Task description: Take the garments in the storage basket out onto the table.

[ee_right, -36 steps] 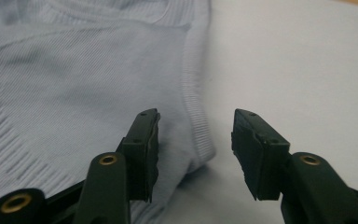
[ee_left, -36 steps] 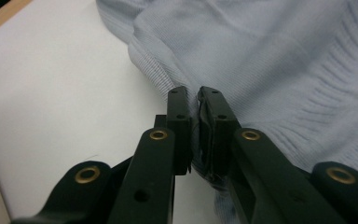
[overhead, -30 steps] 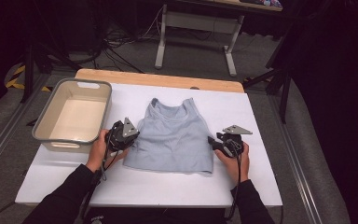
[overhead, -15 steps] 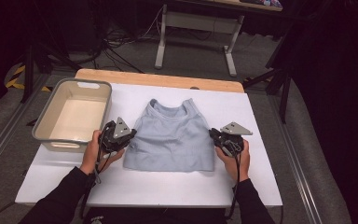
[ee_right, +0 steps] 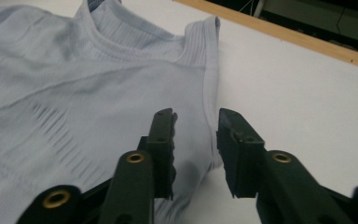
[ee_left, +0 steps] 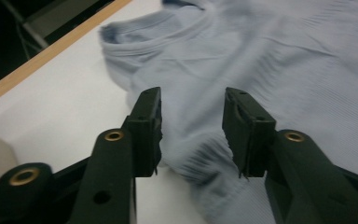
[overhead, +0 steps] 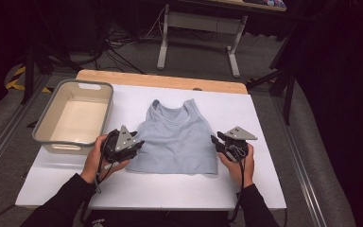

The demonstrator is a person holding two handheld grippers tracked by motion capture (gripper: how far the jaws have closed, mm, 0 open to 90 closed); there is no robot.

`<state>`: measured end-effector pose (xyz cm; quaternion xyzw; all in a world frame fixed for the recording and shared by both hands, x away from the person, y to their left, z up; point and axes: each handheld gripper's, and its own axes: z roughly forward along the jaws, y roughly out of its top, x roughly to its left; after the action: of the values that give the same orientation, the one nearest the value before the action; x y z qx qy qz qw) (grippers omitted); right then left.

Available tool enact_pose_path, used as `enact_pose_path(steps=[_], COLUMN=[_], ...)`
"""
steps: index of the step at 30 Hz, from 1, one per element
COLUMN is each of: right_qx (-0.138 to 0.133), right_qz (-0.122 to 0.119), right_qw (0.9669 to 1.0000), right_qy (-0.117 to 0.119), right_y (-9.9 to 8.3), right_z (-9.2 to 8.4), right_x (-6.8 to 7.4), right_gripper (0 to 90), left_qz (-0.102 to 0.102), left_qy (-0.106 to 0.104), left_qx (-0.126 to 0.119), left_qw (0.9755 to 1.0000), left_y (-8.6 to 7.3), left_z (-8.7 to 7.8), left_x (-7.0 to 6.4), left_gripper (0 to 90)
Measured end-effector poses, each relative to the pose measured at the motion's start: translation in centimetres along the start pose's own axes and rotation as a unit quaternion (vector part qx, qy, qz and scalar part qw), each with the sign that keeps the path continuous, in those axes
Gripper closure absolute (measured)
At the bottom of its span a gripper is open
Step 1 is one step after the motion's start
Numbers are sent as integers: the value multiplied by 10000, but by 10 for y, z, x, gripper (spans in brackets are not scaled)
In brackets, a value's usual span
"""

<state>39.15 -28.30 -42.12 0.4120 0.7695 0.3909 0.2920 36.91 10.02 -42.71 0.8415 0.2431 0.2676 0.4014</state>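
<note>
1. A pale blue sleeveless top (overhead: 176, 137) lies flat on the white desk (overhead: 264, 123), neckline toward the far wooden edge and hem toward the person.
2. The left tongs (overhead: 137, 144) sit at the top's left side near the hem, held in the person's left hand (overhead: 99, 156), forearm coming in from the bottom edge in a dark sleeve (overhead: 61, 203).
3. In the left gripper view, the left tongs (ee_left: 192, 135) have just been opening; the jaws stand partly apart over the garment's lower side edge, fabric (ee_left: 261, 60) below the gap and neither pad pressing on it.
4. The right tongs (overhead: 216, 142) point inward at the top's right side, just beside its edge, gripped by the right hand (overhead: 238, 161) with the wrist low over the desk.
5. In the right gripper view, the right tongs (ee_right: 196, 149) have likewise just been opening; a modest gap separates the jaws, with the top's side seam (ee_right: 209, 102) running beneath it and nothing clamped.
6. A grey tub (overhead: 52, 137) stands on the desk's left part, just beyond the left hand and apart from the top.
</note>
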Motion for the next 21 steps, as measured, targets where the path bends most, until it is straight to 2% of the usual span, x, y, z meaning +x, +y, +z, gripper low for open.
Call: enact_pose_path(steps=[1,2,4,6,9,11,13,14,17,18,20,21], right_qx=[22,64,131,184,215,268,276,317,466,541,700,762], right_qz=[17,29,-21,-71,-70,-138,-81,-59,-29,-27,-13,45], right_qw=[10000,10000,9998,9997,9995,9992,9991,9986,9977,9972,9963,9956], right_qy=[18,36,134,165,218,268,320,411,501,521,506,550], right_y=[-4,-7,-15,-21,-27,-32,-35,-36,-42,-43,-47,-47], right_z=[-2,-4,-8,-13,-18,-22,-24,-24,-23,-22,-21,-20], right_x=[0,0,3,6,9,12,11,10,13,13,13,12], right_gripper=[620,616,611,609,612,621,610,596,533,503,505,504], left_qz=[0,5,200,189,183,272,134,63,43,-14,-83,-124], left_qy=[0,-170,-256,-334,-455,-546,-648,-777,-793,-858,-923,-1029], left_qx=[0,-9,33,11,91,248,268,317,481,510,533,555], left_qw=[10000,9999,9995,9993,9988,9978,9974,9965,9957,9950,9943,9931], left_y=[0,-5,-10,-16,-22,-29,-31,-33,-35,-36,-35,-35], left_z=[0,-3,-5,-7,-5,-2,0,3,7,9,10,11], left_x=[0,-8,-17,-25,-29,-30,-28,-25,-23,-22,-19,-18], left_gripper=[508,497,472,455,427,417,411,409,408,408,447,483])
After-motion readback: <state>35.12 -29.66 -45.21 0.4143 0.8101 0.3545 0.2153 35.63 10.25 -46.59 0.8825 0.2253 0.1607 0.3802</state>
